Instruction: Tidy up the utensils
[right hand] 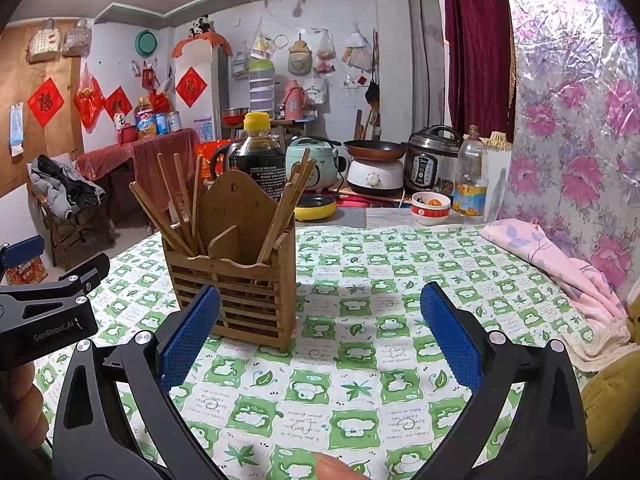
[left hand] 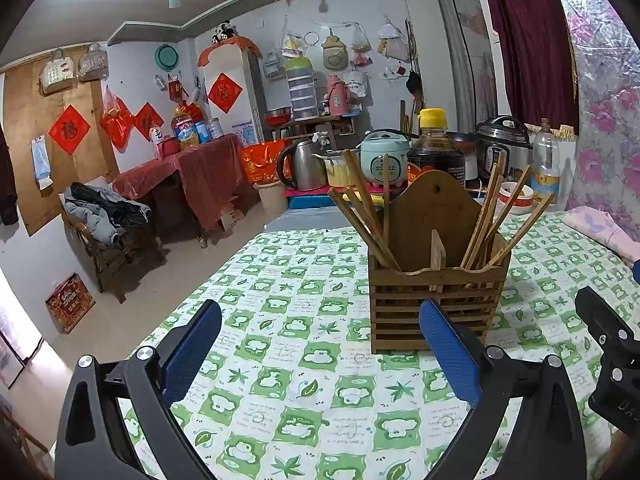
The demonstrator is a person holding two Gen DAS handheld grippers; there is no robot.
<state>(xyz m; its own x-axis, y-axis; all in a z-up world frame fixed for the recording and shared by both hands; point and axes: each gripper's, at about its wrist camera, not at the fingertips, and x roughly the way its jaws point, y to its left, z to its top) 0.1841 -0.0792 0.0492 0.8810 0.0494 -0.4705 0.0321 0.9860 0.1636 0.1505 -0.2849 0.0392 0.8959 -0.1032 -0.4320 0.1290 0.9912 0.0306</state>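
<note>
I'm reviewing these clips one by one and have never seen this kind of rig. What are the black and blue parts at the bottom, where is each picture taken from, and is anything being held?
There is no robot here. A person holds a two-finger gripper in each hand, and each gripper carries a fisheye camera that looks forward along its fingers.

One picture comes from the left gripper, the other from the right gripper. The blue pads are the insides of the fingers. Both grippers are open and hold nothing.

On the green checked tablecloth stands a wooden utensil holder with a divider. Chopsticks lean in both of its compartments. A pink cloth lies at the table's right edge. Cookers, bottles and a bowl stand behind.
</note>
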